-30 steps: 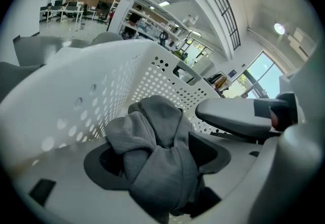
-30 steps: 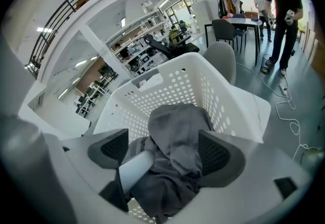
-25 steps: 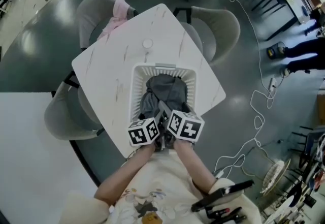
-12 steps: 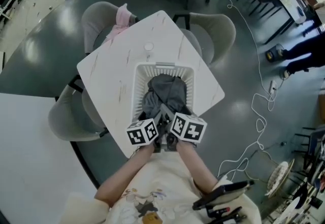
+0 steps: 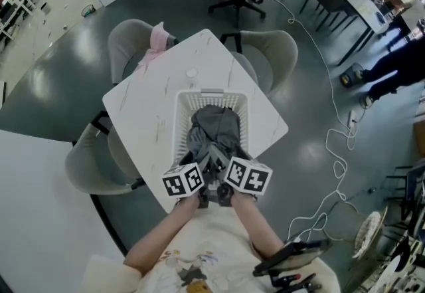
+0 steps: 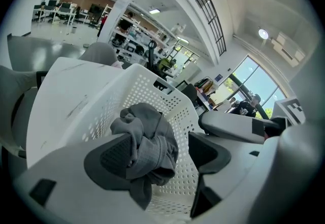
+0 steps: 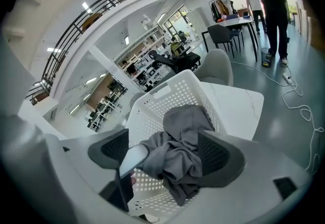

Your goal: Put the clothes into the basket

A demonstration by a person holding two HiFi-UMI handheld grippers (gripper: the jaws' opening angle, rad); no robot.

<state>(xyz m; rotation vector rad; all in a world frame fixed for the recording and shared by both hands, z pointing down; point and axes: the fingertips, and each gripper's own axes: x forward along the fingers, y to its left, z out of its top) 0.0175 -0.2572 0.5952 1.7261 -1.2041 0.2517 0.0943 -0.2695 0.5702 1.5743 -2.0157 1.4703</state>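
Your left gripper (image 6: 172,154) and right gripper (image 7: 167,153) both had jaws spread wide at the near edge of the basket (image 5: 180,127), so nothing pinched the gray clothes (image 5: 214,127). They sat bunched inside, only brushing a pad each.

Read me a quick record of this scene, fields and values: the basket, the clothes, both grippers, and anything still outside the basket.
basket: white, perforated, standing on the white table
gray garment: bunched up inside the basket
left gripper: at the basket's near end, jaws apart, gray fabric against one pad, not clamped
right gripper: beside the left one, jaws apart, fabric against one pad
pink cloth: outside the basket, draped on a chair beyond the table
small round white object: on the table beyond the basket
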